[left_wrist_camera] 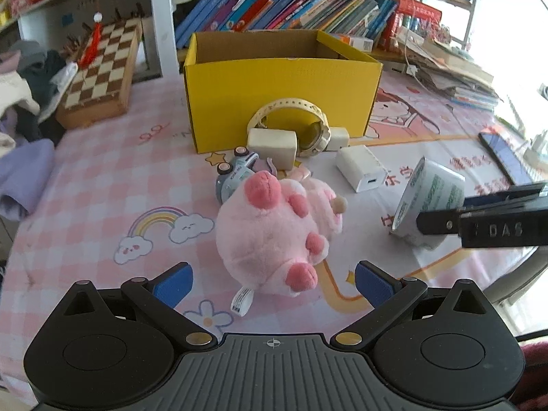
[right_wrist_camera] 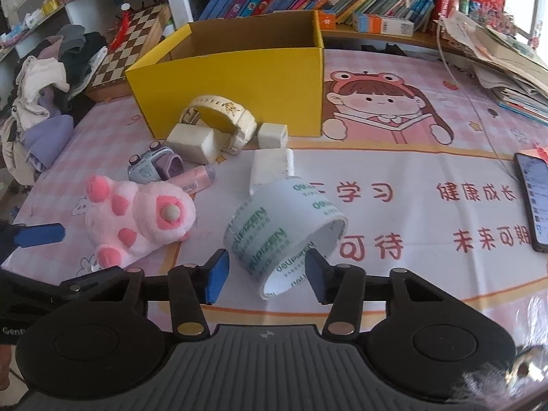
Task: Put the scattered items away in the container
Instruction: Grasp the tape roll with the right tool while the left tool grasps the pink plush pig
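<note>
An open yellow box [left_wrist_camera: 281, 96] [right_wrist_camera: 236, 78] stands at the back of the table. A pink plush toy [left_wrist_camera: 274, 236] [right_wrist_camera: 137, 219] lies in front of my left gripper [left_wrist_camera: 272, 282], which is open with the plush's rear end between its blue pads. My right gripper [right_wrist_camera: 267, 275] is open around a tilted roll of white tape [right_wrist_camera: 284, 233] [left_wrist_camera: 428, 202], which seems lifted at one side. A cream watch [left_wrist_camera: 298, 120] [right_wrist_camera: 222, 116], white chargers [left_wrist_camera: 361, 167] [right_wrist_camera: 272, 167], a toy car [left_wrist_camera: 234, 174] [right_wrist_camera: 152, 164] and a pink tube [right_wrist_camera: 197, 178] lie near the box.
A chessboard [left_wrist_camera: 99, 72] and a pile of clothes [left_wrist_camera: 20, 109] sit at the left. A phone [right_wrist_camera: 532, 198] lies at the right. Books [left_wrist_camera: 281, 3] fill the shelf behind the box, and stacked papers [left_wrist_camera: 452, 68] lie at the back right.
</note>
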`<move>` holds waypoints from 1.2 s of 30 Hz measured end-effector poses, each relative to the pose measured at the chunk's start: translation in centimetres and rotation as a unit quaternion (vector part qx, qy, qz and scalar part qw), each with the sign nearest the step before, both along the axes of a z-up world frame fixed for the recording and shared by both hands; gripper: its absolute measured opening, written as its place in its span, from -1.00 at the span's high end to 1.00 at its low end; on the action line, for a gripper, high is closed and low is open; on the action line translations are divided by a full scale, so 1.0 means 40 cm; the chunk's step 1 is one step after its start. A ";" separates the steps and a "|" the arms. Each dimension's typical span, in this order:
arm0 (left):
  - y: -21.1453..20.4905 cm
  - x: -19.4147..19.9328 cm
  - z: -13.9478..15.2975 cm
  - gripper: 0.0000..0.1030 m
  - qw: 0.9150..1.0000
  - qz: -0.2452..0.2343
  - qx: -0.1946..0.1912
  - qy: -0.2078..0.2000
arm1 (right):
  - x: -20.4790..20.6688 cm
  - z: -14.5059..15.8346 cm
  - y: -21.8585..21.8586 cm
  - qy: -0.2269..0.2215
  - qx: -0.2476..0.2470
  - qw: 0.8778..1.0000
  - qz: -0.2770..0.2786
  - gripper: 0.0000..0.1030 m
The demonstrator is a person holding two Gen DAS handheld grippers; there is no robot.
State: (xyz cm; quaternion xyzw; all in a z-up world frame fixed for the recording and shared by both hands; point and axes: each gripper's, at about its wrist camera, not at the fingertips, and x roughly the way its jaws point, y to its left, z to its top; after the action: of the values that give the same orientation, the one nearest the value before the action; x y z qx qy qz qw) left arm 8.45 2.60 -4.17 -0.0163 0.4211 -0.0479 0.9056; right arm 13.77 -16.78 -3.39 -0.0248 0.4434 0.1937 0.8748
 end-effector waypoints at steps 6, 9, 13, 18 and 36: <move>0.005 0.034 -0.012 -0.96 1.000 0.013 -0.010 0.005 | 0.021 -0.005 0.010 0.002 0.002 1.000 0.023 0.27; 0.001 0.050 -0.015 -0.94 1.000 0.013 -0.011 0.007 | 0.032 -0.005 0.012 0.003 0.004 1.000 0.031 0.33; 0.001 0.066 -0.017 -0.92 1.000 0.015 -0.013 0.008 | 0.046 -0.004 0.014 0.005 0.006 0.999 0.039 0.48; 0.008 0.085 -0.027 -0.75 0.999 0.021 -0.023 0.017 | 0.058 -0.004 0.015 0.007 0.008 0.999 0.046 0.61; 0.055 0.065 0.001 -0.19 0.996 0.045 -0.072 0.002 | 0.056 0.033 0.002 -0.025 0.009 0.998 0.054 0.90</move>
State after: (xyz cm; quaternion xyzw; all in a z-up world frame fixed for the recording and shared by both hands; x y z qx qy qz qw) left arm 11.07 4.81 -4.12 -0.1002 0.4173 -0.0370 0.9025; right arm 15.99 -16.72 -2.08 -0.0461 0.4176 0.2437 0.8741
